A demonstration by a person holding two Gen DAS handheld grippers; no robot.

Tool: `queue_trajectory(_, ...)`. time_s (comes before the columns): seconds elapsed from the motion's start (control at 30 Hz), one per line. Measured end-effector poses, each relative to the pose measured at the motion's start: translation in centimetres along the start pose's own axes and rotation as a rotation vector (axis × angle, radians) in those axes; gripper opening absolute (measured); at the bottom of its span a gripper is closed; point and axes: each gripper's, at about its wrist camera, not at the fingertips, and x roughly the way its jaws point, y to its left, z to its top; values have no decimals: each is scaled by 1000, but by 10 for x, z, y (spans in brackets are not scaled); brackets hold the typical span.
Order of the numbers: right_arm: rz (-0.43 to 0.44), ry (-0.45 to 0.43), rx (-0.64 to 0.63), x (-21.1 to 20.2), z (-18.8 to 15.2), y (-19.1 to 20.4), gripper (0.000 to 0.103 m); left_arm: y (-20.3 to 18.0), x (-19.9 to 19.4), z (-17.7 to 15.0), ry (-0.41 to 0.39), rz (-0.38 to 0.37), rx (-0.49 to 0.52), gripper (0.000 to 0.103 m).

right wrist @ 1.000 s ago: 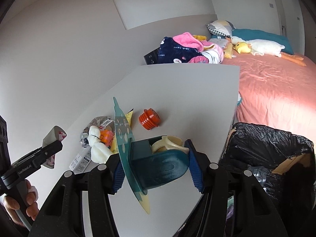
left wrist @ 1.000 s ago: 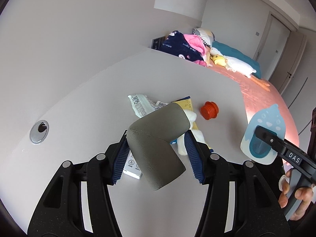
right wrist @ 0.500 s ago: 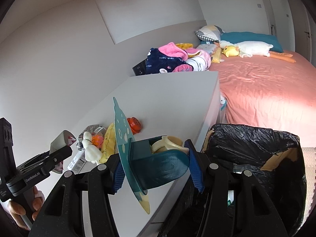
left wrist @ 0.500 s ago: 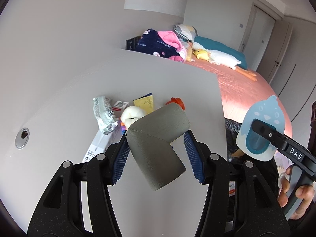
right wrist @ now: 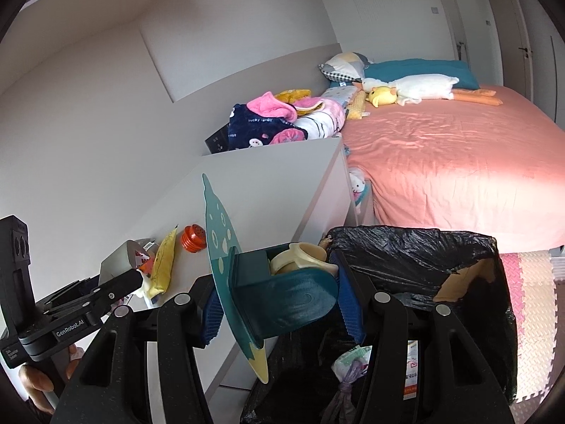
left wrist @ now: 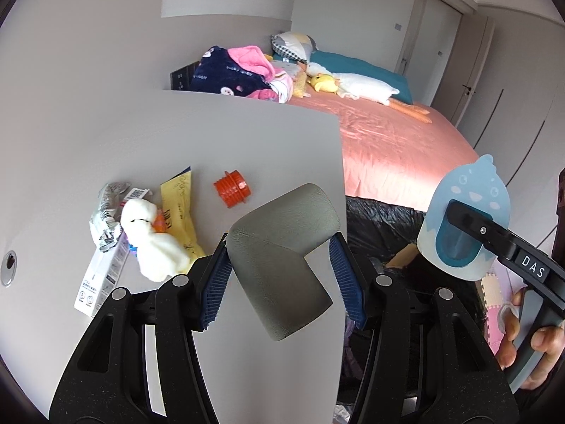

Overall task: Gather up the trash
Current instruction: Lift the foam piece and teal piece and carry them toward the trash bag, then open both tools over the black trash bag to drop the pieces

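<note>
Midway through: two pieces in transit to the bin, more left on the worktop.

Left wrist: left gripper clamped on a grey foam corner at the worktop edge beside the bin; cap, wrappers, wad waiting behind.
Right wrist: right gripper clamped on a teal holder at the bin rim; scraps already inside.

Far end of the room, a bed with a pink sheet fills the right side. A long white goose plush lies near its teal pillow, a small yellow plush just beside it. A heap of navy and pink clothes lies left. Pastel foam floor mats show at near right.
</note>
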Motion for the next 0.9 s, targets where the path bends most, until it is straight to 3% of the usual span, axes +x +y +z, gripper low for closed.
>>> queue_trajectory(0.9,-115,-44,145,-35,3,-91,56,-119,47,4,101,-187,181,54)
